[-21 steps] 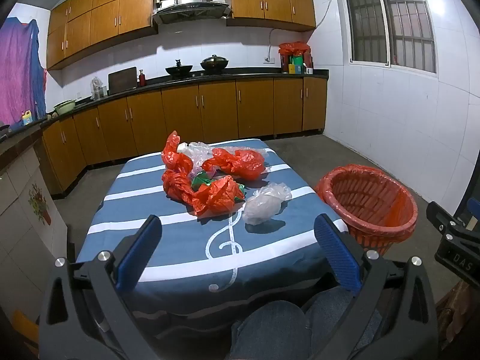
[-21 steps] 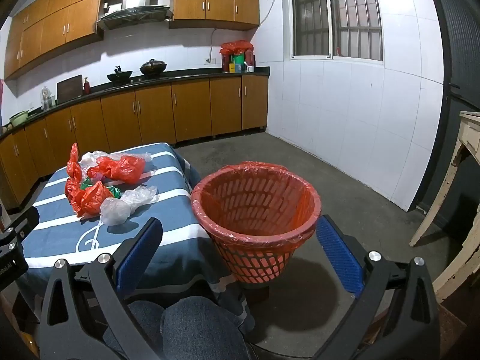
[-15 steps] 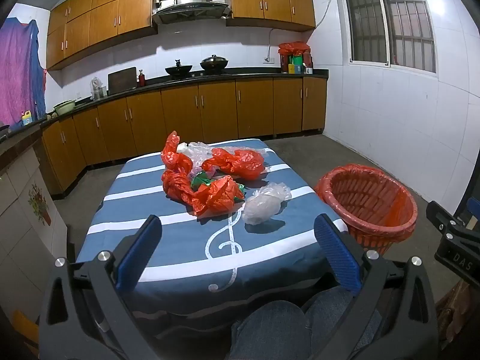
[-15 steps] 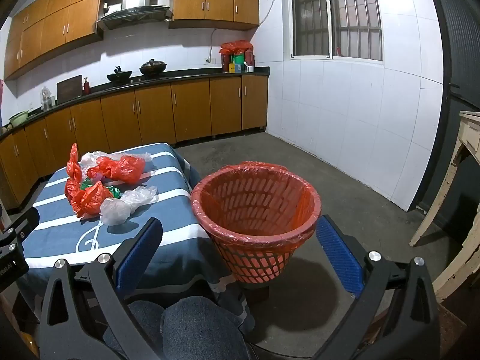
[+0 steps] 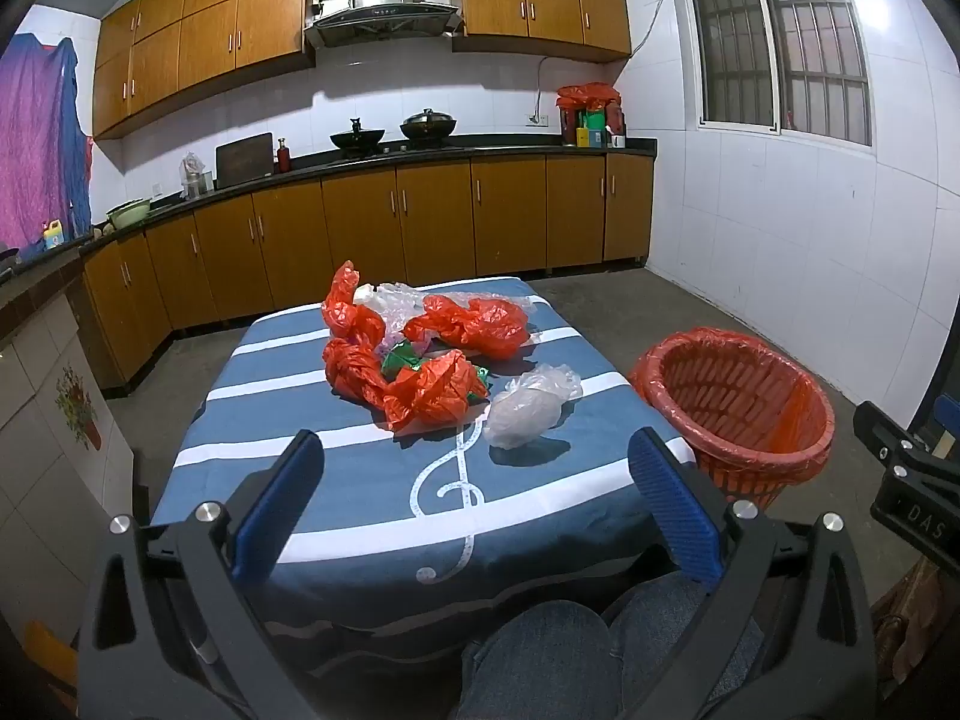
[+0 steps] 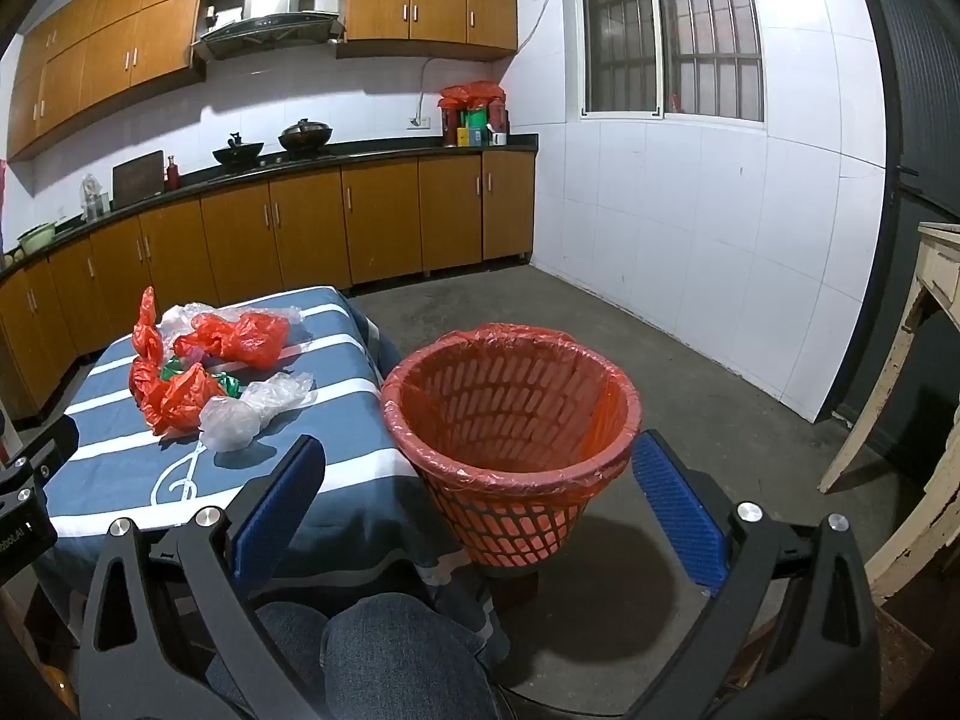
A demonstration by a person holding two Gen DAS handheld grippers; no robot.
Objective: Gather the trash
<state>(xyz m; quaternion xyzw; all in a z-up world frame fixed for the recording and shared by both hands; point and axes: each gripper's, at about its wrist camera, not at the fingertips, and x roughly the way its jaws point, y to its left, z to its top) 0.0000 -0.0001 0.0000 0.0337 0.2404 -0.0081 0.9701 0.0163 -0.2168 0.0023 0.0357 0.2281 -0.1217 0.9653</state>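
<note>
Crumpled red plastic bags (image 5: 432, 396) (image 6: 180, 396), a clear bag (image 5: 528, 405) (image 6: 240, 414) and a bit of green wrapper (image 5: 399, 357) lie heaped on a low table with a blue and white striped cloth (image 5: 360, 498) (image 6: 336, 438). A red mesh basket (image 5: 738, 408) (image 6: 510, 420) lined with a red bag stands on the floor to the table's right. My left gripper (image 5: 474, 468) hangs open over the table's near edge, well short of the heap. My right gripper (image 6: 477, 471) is open in front of the basket, holding nothing.
A person's knees in jeans (image 5: 570, 654) (image 6: 384, 654) sit just below both grippers. Brown kitchen cabinets (image 5: 420, 222) and a dark counter line the far wall. A pale wooden table leg (image 6: 900, 402) stands at the right. Bare concrete floor (image 6: 690, 372) spreads behind the basket.
</note>
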